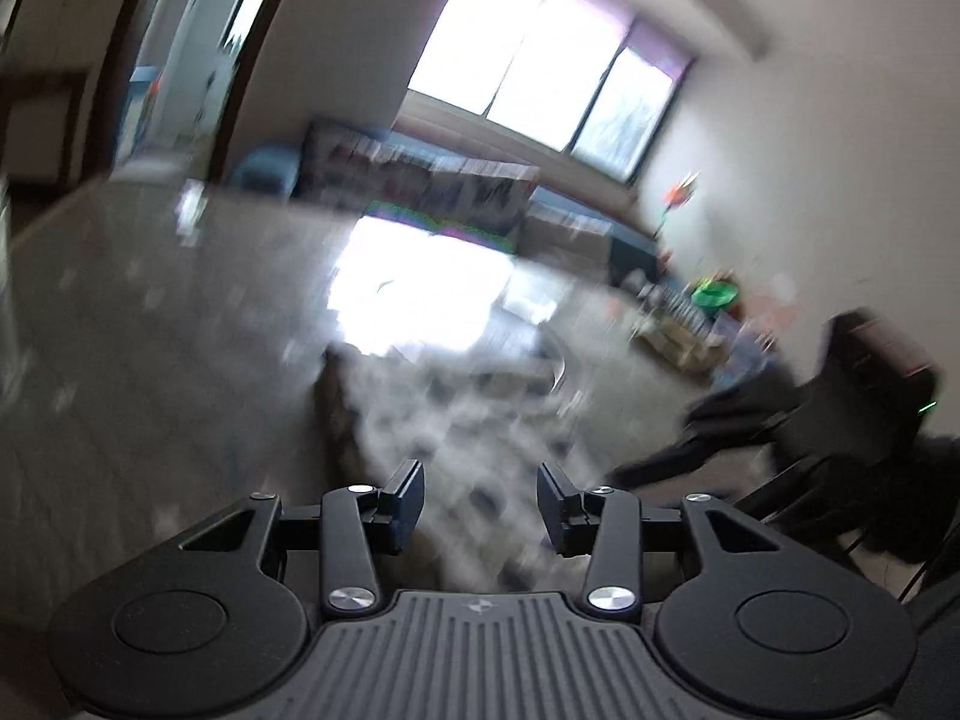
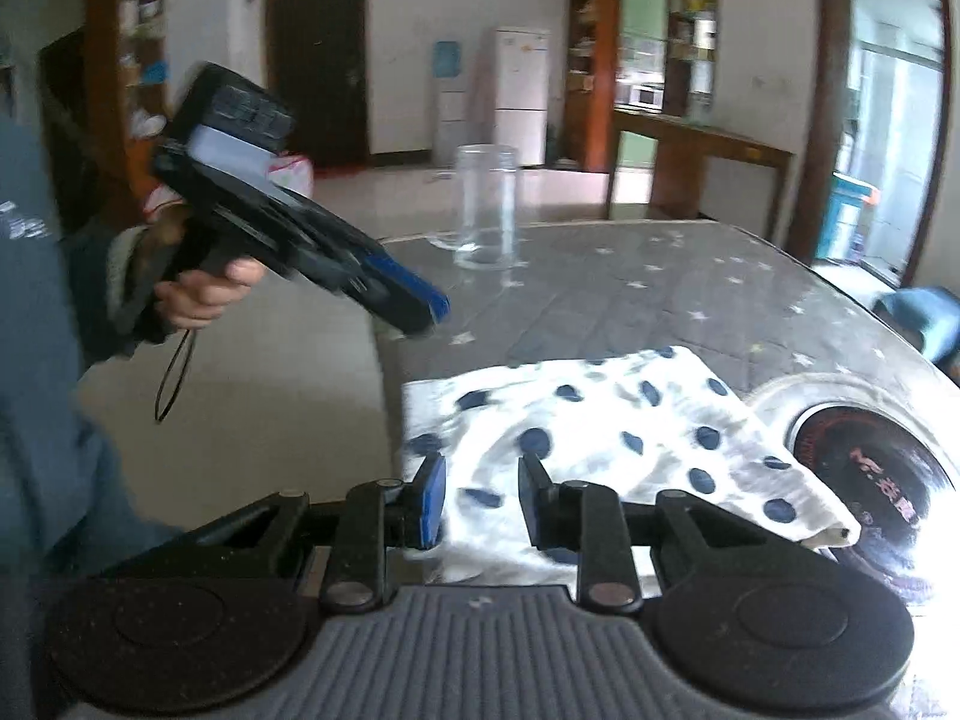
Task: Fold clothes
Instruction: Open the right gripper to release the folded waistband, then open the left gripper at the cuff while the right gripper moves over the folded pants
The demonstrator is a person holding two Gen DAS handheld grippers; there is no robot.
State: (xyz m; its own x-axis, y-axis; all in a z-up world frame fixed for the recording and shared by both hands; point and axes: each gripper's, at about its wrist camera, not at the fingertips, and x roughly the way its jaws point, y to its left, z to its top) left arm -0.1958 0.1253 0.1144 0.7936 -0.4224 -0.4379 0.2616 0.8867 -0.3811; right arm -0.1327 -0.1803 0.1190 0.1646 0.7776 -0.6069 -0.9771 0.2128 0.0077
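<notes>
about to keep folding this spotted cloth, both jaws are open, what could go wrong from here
The glass jar stands on the table beyond the polka-dot cloth; a wide sweep of the left gripper could tip it. One corner of the cloth lies over the round burner, so dragging may snag it there. The left wrist view is heavily blurred, so the right gripper may close on a poorly judged edge.
</notes>
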